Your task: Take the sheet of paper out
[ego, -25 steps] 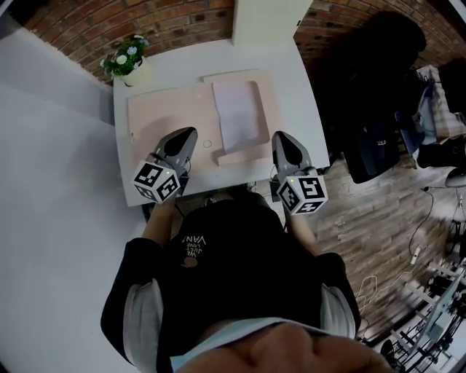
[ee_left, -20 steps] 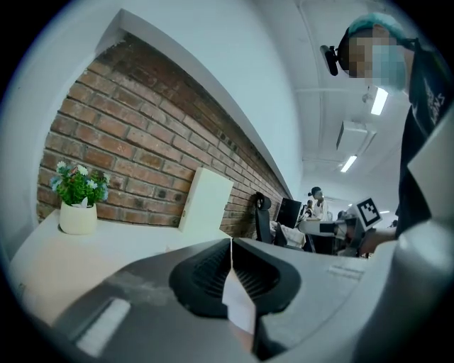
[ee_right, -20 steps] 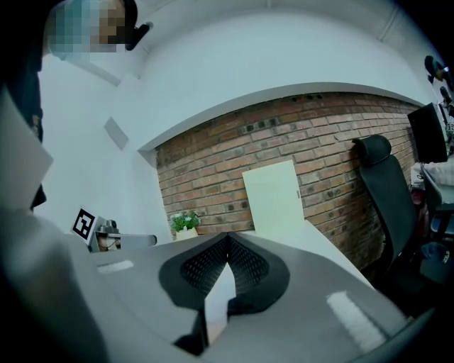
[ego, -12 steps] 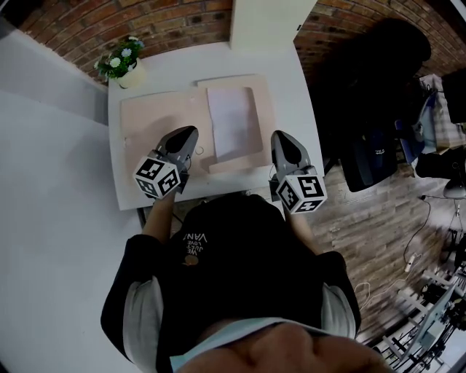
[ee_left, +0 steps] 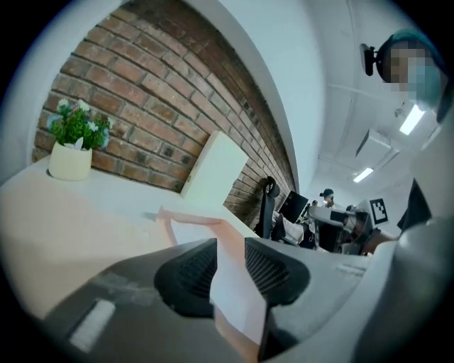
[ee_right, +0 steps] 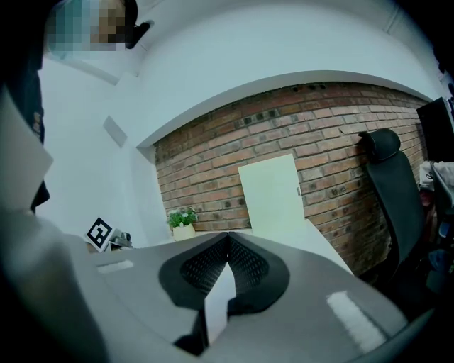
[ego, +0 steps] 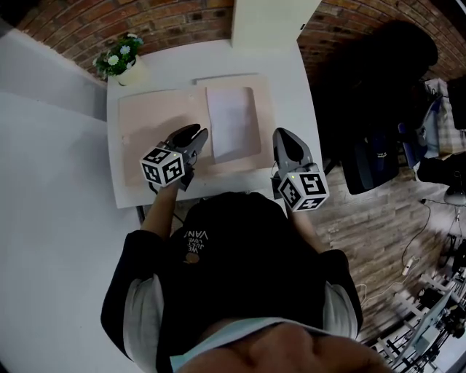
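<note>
A white table [ego: 298,95] stands against a brick wall [ego: 175,25]. On the table's far left corner sits a small potted plant [ego: 120,60] with white flowers. At its far edge a cream panel [ego: 269,20] stands upright against the wall. Right of the table are a black office chair [ee_right: 386,184] and wood-plank floor [ego: 378,218].

The head view looks steeply down on the table [ego: 291,80] at 12 o'clock. Both gripper views sit low near it, facing the brick wall [ee_left: 142,106] and potted plant [ee_left: 71,145], which all views share.
</note>
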`<move>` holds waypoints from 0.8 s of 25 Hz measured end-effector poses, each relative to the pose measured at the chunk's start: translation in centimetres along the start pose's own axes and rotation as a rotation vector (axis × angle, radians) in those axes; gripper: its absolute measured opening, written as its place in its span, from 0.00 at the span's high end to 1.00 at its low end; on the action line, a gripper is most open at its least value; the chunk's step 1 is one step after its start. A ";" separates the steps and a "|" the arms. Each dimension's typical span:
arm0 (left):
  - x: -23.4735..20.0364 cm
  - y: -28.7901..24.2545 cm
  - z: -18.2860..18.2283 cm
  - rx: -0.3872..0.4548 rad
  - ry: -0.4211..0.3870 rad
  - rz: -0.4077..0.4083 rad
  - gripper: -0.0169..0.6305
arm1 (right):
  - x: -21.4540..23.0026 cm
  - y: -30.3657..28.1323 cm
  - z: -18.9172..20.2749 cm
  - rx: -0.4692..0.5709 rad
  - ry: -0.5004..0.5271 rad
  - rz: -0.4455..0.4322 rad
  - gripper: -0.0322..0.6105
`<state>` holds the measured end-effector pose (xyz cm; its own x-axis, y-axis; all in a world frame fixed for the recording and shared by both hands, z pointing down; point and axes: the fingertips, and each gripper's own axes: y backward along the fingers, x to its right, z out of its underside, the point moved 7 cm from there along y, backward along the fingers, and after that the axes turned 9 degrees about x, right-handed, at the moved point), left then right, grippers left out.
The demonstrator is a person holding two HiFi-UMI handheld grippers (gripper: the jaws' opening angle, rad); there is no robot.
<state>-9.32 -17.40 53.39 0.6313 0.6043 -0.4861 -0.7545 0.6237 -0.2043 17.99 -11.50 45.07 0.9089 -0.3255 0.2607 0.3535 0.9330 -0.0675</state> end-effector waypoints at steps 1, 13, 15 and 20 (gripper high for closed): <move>-0.2 -0.2 0.4 -0.017 0.015 -0.005 0.80 | 0.1 -0.1 0.0 -0.003 -0.001 -0.002 0.95; -1.9 -2.7 4.8 -0.262 0.193 -0.023 0.64 | 1.3 -0.7 0.6 -0.021 -0.018 -0.007 0.95; -2.1 -3.0 5.3 -0.294 0.240 -0.028 0.62 | 1.5 -0.7 0.6 -0.023 -0.021 -0.005 0.95; -2.6 -3.7 6.2 -0.346 0.316 -0.040 0.59 | 2.0 -0.8 0.8 -0.019 -0.026 -0.002 0.95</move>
<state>-7.02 -18.23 60.68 0.6154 0.3691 -0.6964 -0.7805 0.4088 -0.4731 19.32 -12.79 46.39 0.9022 -0.3230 0.2858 0.3598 0.9291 -0.0856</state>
